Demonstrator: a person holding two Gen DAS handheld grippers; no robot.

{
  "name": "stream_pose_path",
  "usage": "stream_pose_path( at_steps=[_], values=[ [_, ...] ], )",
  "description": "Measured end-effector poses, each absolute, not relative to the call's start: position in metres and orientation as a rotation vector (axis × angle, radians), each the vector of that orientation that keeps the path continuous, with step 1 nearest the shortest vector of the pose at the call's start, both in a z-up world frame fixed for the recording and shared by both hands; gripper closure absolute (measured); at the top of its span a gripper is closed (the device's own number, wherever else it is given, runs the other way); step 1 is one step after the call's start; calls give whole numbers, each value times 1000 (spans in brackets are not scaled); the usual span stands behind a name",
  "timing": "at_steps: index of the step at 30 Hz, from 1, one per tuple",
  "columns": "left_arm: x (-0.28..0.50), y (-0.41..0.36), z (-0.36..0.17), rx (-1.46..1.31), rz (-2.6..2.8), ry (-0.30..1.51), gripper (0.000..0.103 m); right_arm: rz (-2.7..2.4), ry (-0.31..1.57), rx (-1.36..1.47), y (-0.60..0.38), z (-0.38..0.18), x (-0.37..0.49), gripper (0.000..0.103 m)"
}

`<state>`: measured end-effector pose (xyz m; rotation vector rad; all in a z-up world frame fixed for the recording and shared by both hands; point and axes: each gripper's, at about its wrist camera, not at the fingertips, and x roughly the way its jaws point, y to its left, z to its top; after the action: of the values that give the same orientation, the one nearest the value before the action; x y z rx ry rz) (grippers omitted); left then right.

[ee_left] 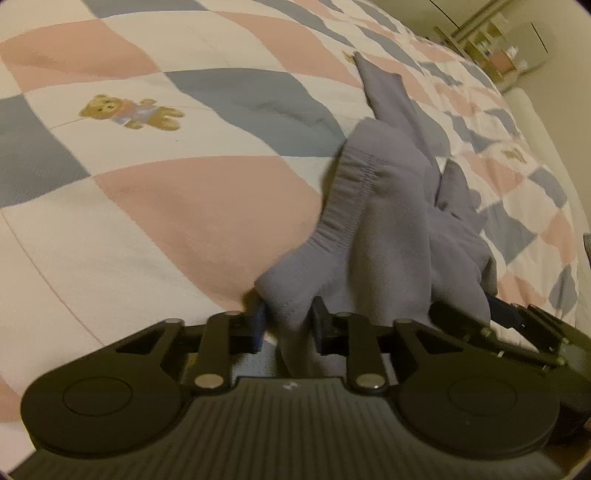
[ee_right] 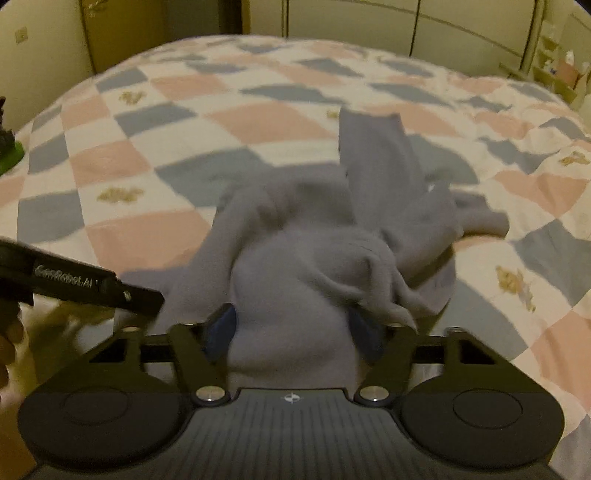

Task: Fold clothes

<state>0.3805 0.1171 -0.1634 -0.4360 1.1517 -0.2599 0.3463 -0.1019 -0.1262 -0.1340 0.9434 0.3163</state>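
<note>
A pair of grey-purple sweatpants lies crumpled on a bed with a checkered quilt. My left gripper is shut on the waistband end of the pants, near the elastic band. My right gripper is shut on a thick bunch of the same pants, right beside the left one. One leg stretches away up the bed. The right gripper's body shows at the left wrist view's right edge, and the left gripper's body at the right wrist view's left edge.
The quilt has pink, blue and white squares with teddy bear prints. Wardrobe doors stand behind the bed. A shelf with small items is at the far right. A green object sits at the left edge.
</note>
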Motion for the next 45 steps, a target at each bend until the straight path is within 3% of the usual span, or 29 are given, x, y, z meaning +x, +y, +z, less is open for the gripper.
stream_pose_path(
  at_steps=[2, 7, 15, 18, 22, 30, 34, 45],
  values=[
    [375, 115, -151, -440, -289, 1146, 94, 314, 958, -57, -116, -118, 344, 62],
    [347, 95, -97, -449, -406, 1085, 97, 289, 984, 162, -162, -85, 327, 79],
    [284, 18, 30, -338, -633, 987, 97, 174, 1023, 477, -262, -21, 261, 79],
    [264, -29, 62, -283, -737, 1018, 95, 46, 1055, 600, -311, -3, 232, 74],
    [235, -57, 72, -200, -749, 1099, 92, -111, 1060, 630, -366, 20, 191, 43],
    [207, -52, 80, -98, -613, 1194, 91, -115, 1018, 686, -392, 42, 139, 42],
    [221, -26, 82, -88, -579, 1199, 81, -76, 1030, 676, -370, 32, 125, 42],
    [272, 33, 76, 53, -648, 1218, 76, -85, 1041, 216, -238, -18, 108, 41]
  ],
)
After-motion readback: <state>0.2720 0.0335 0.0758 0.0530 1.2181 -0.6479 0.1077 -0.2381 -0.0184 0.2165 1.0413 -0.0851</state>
